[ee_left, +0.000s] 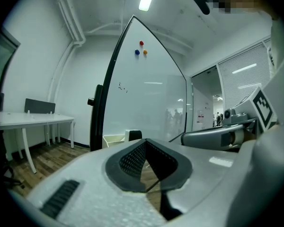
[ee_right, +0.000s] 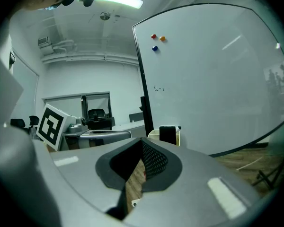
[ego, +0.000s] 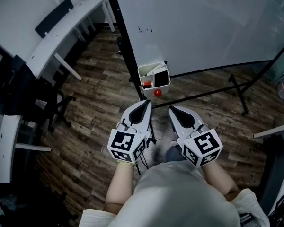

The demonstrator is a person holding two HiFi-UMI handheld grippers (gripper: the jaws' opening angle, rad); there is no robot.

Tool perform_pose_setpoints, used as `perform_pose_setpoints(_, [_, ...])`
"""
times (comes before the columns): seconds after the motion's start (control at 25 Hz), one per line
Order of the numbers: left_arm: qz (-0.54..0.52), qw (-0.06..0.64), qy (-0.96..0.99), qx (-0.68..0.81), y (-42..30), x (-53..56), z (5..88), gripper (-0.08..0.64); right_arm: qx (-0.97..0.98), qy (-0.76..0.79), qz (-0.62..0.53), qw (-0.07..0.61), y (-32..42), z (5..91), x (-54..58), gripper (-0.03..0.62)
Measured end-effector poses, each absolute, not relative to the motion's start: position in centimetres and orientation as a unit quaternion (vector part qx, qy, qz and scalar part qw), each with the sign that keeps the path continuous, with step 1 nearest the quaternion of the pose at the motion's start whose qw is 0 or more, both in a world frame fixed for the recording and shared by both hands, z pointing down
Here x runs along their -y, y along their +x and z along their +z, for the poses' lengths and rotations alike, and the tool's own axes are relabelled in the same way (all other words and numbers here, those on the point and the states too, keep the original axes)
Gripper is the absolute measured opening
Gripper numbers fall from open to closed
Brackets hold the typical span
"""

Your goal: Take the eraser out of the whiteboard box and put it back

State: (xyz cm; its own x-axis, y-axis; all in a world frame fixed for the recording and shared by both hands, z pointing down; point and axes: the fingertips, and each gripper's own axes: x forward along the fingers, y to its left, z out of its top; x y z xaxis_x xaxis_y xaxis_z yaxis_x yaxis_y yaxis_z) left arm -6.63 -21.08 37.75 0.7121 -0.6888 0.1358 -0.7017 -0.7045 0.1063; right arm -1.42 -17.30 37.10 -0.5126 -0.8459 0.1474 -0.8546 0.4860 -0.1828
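Note:
A white whiteboard box (ego: 142,70) hangs at the lower left corner of the whiteboard (ego: 203,22). A black eraser (ego: 160,79) stands in it beside a red marker (ego: 147,84). My left gripper (ego: 146,103) and right gripper (ego: 172,109) are side by side just short of the box, both shut and empty, pointing at it. The left gripper view has the box (ee_left: 113,139) and eraser (ee_left: 134,135) beyond its closed tips (ee_left: 144,142). From the right gripper (ee_right: 142,141), the eraser (ee_right: 168,134) stands upright in the box (ee_right: 153,135).
A small red ball (ego: 157,92) sits under the box. The whiteboard's black stand foot (ego: 238,93) crosses the wooden floor at right. A white desk (ego: 61,27) and a black office chair (ego: 38,103) are at left. Three coloured magnets (ee_right: 155,41) stick high on the board.

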Motion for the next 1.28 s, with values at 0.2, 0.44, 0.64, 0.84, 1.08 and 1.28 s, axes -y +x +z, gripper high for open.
perform_pose_setpoints(0.2, [0.041,0.08,0.92,0.38,-7.2,19.2,38.2,-0.002,0.861,0.496,0.111,0.02,-1.6,37.2,15.8,0.008])
perform_pose_setpoints(0.44, [0.038,0.086,0.918,0.385,-7.6,17.0,38.4,-0.002,0.86,0.498,0.11,0.023,-1.6,37.3,13.6,0.008])
perform_pose_setpoints(0.64, [0.037,0.087,0.917,0.388,-7.7,15.6,38.6,-0.002,0.858,0.501,0.11,0.022,-1.3,37.3,12.4,0.008])
perform_pose_setpoints(0.84, [0.035,0.089,0.915,0.391,-8.0,14.3,39.0,-0.002,0.859,0.5,0.107,0.021,-1.4,37.4,11.4,0.008])
perform_pose_setpoints(1.08, [0.034,0.091,0.914,0.394,-8.6,13.0,39.2,-0.002,0.857,0.504,0.1,0.02,-1.8,37.5,10.4,0.006])
perform_pose_setpoints(1.28, [0.033,0.091,0.913,0.395,-8.8,12.3,39.4,-0.002,0.854,0.51,0.097,0.016,-1.7,37.4,9.7,0.006])
